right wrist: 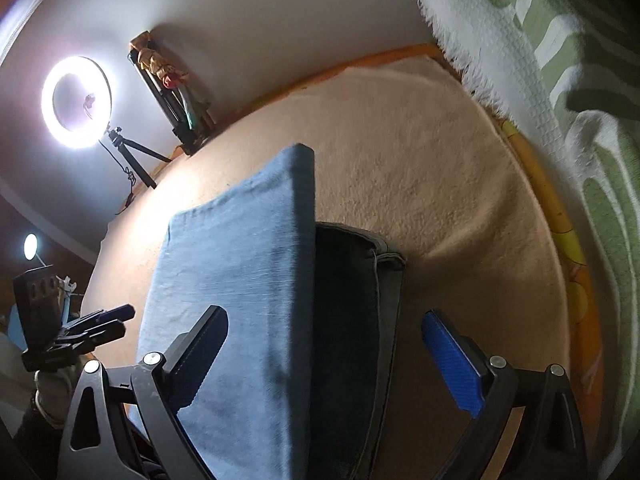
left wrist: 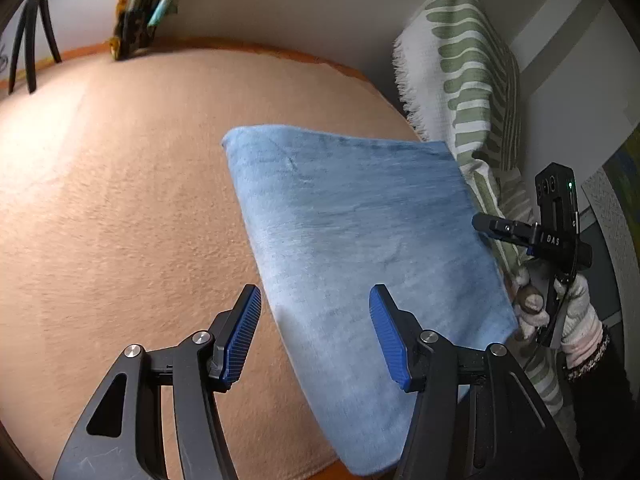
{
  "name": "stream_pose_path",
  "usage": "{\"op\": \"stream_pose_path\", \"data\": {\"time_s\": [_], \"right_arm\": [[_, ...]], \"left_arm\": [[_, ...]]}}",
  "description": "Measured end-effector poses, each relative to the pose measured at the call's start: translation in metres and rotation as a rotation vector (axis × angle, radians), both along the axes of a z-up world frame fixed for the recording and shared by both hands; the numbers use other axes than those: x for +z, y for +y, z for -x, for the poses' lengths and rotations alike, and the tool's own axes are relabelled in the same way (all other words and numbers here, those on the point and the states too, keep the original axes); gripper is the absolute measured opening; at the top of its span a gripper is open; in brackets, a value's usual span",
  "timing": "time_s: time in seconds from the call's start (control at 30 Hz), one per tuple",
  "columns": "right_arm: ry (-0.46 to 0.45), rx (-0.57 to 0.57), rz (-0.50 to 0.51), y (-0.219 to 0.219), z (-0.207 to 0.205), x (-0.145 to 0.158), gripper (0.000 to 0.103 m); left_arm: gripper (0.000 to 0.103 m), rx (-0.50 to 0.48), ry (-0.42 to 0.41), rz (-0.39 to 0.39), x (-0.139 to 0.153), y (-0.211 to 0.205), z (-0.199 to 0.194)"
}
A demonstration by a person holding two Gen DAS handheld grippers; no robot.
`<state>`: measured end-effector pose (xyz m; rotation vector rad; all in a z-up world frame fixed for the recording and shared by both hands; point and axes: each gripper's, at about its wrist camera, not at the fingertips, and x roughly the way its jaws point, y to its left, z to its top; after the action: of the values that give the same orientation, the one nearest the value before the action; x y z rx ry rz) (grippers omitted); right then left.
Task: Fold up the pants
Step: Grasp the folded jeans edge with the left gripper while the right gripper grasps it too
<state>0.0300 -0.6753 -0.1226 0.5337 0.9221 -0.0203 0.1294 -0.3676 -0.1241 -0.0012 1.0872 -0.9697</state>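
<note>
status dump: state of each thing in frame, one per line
pants: folded into a flat blue rectangle, lying on the blanket
dark garment: lying flat, partly under the pants' edge
left gripper: open, holding nothing, over the pants' near edge
right gripper: open, holding nothing, astride the pants' edge
blanket: spread flat
ring light: on
throw: draped, fringe hanging

A peach blanket (left wrist: 120,200) covers the bed, its orange edge (right wrist: 560,208) showing at the far side. Plain white walls (left wrist: 280,0) rise behind. A lit ring light (right wrist: 76,100) on a tripod (right wrist: 132,152) glows at upper left of the right view. A green-striped throw (left wrist: 464,72) hangs at the right.
</note>
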Motion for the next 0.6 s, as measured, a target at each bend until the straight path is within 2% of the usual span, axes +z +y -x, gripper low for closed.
{"op": "stream_pose_path", "data": {"time_s": [0.23,0.5,0.53,0.6], "right_arm": [[0.013,0.060,-0.062,-0.002,-0.013,-0.021,0.099],[-0.040,0.112,-0.069,-0.002,-0.016,-0.022,0.100],[-0.048,0.118,-0.064,-0.001,-0.015,-0.022,0.099],[-0.064,0.155,-0.110,0.001,-0.014,-0.023,0.085]], "left_arm": [[0.056,0.018,0.028,-0.013,-0.017,-0.007,-0.009],[0.056,0.026,0.036,0.008,-0.022,-0.012,-0.015],[0.056,0.026,0.039,0.014,-0.022,-0.013,-0.016],[0.056,0.030,0.047,0.031,-0.023,-0.012,-0.017]]}}
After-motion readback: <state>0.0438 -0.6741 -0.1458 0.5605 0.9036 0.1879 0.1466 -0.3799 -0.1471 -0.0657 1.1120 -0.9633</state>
